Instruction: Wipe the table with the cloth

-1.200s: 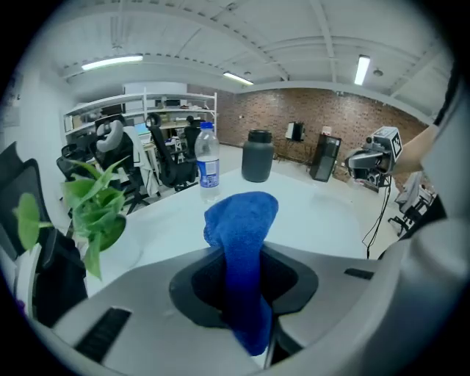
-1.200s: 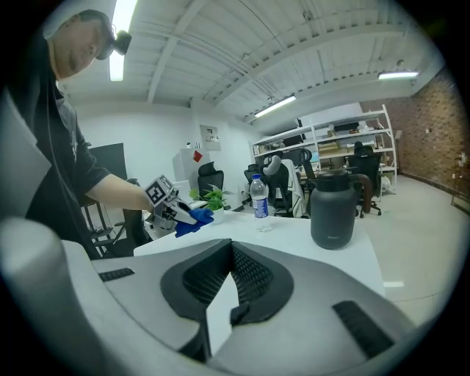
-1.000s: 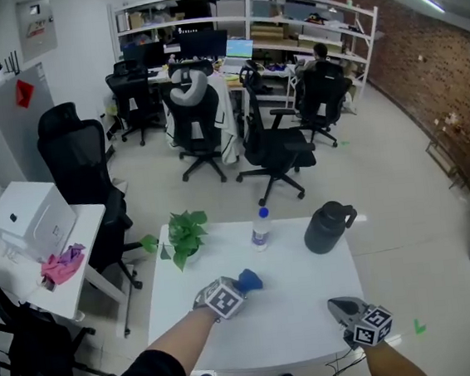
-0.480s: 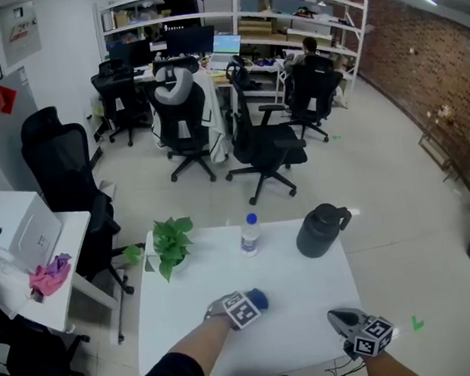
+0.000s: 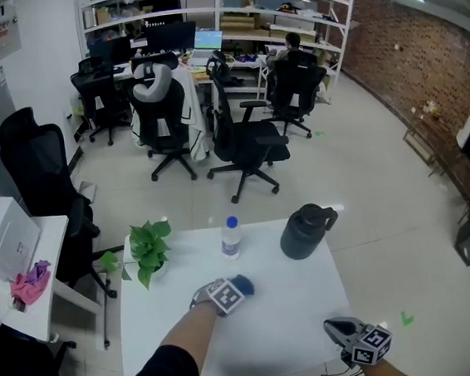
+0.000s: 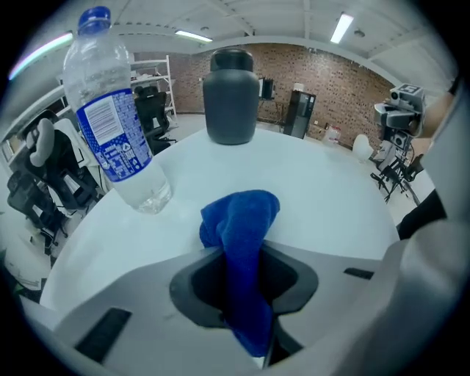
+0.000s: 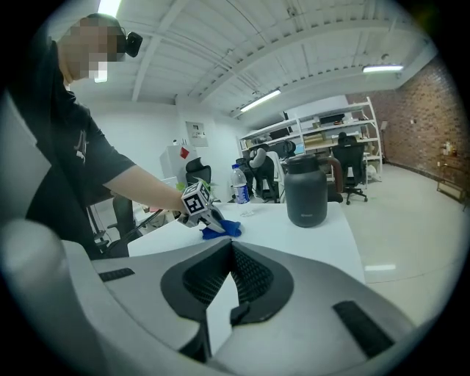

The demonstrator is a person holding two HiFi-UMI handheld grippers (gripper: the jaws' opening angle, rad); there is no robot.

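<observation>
Left tongs (image 5: 233,290) with cloth (image 5: 243,285) on office table (image 5: 275,331)

Bunched blue cloth (image 6: 241,220) pinched in left gripper (image 5: 234,291), on white table (image 5: 274,325)

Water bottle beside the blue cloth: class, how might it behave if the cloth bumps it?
The water bottle stands tall and narrow, so it likely tips easily. Its round body would probably roll once down.

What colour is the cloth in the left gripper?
The cloth is blue; clearest in the left gripper view.
</observation>
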